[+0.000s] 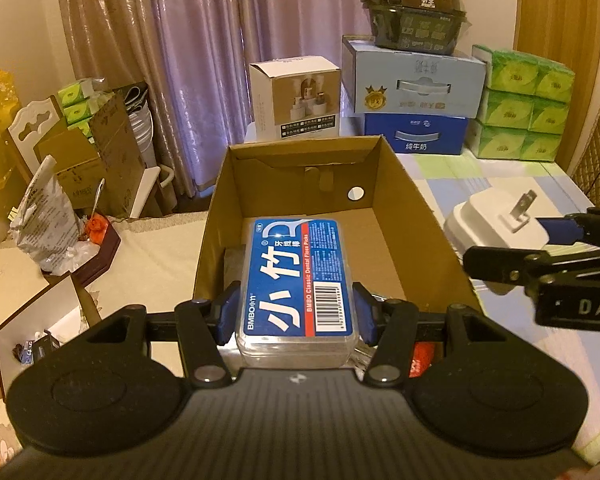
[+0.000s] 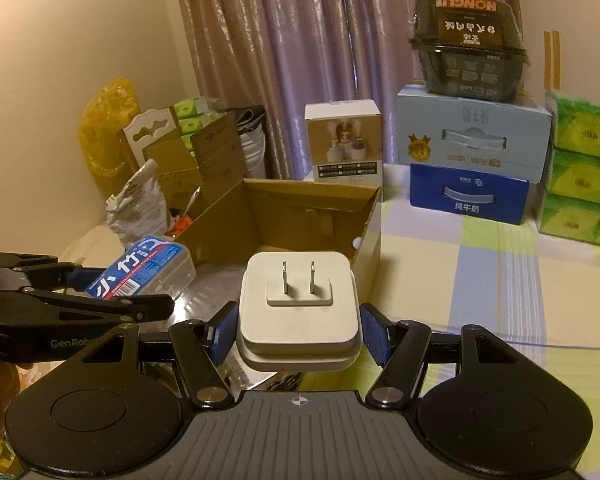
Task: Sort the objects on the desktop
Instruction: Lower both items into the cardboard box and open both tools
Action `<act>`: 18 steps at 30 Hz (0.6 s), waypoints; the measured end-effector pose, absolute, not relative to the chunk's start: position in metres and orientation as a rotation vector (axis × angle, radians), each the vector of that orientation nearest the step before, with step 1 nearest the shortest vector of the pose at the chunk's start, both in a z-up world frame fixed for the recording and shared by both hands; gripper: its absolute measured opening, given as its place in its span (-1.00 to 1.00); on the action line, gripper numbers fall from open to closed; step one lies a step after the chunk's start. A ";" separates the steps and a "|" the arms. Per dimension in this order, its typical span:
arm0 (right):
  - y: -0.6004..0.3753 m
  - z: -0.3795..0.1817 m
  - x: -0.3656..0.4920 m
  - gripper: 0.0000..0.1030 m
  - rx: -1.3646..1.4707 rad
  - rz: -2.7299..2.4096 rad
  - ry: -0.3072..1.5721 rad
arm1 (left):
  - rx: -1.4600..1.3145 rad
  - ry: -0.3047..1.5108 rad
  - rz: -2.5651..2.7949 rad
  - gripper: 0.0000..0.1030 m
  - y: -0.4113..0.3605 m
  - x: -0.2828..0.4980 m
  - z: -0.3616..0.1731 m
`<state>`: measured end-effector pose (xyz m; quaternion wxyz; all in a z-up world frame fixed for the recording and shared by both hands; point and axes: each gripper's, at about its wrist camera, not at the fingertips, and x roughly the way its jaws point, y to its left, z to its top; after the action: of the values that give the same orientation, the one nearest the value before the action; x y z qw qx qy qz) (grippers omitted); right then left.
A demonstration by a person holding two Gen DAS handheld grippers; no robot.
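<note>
Cardboard box [image 1: 328, 216] at centre, open top. Floss case [image 1: 296, 284] at 6 o'clock, above box's near edge. Charger [image 1: 496, 224] at 3 o'clock of box. Small carton [image 1: 296, 98] behind box at 12 o'clock. Two stacked cartons [image 1: 416, 100] at 1 o'clock, food tub [image 1: 416, 8] on top. Tissue packs [image 1: 524, 106] at 2 o'clock.

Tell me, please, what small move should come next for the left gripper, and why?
Probably carry the floss pick box a little forward and lower it into the cardboard box. The left gripper is shut on it at the near wall, and the floor beyond looks bare. The right gripper holds the white charger off to the side.
</note>
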<state>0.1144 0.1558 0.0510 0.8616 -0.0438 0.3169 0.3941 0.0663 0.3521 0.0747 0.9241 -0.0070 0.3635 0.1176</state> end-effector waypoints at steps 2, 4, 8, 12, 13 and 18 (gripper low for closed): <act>0.157 0.049 0.118 0.20 -0.090 0.824 0.669 | -0.019 0.748 0.235 0.00 0.356 0.072 0.071; 0.159 0.047 0.122 0.20 -0.085 0.822 0.674 | -0.028 0.748 0.231 0.01 0.358 0.077 0.068; 0.163 0.044 0.128 0.20 -0.075 0.828 0.688 | -0.037 0.750 0.244 0.22 0.364 0.085 0.061; 0.171 0.042 0.132 0.20 -0.064 0.848 0.702 | -0.059 0.735 0.276 0.27 0.369 0.078 0.060; 0.174 0.041 0.134 0.20 -0.057 0.855 0.706 | -0.065 0.728 0.285 0.30 0.371 0.074 0.061; 0.191 0.041 0.145 0.22 0.008 0.918 0.777 | -0.084 0.690 0.336 0.52 0.377 0.054 0.068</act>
<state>0.1454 0.1912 0.0406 0.8247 0.0036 0.3653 0.4318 0.0539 0.3770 0.0682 0.9264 -0.0412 0.3366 0.1638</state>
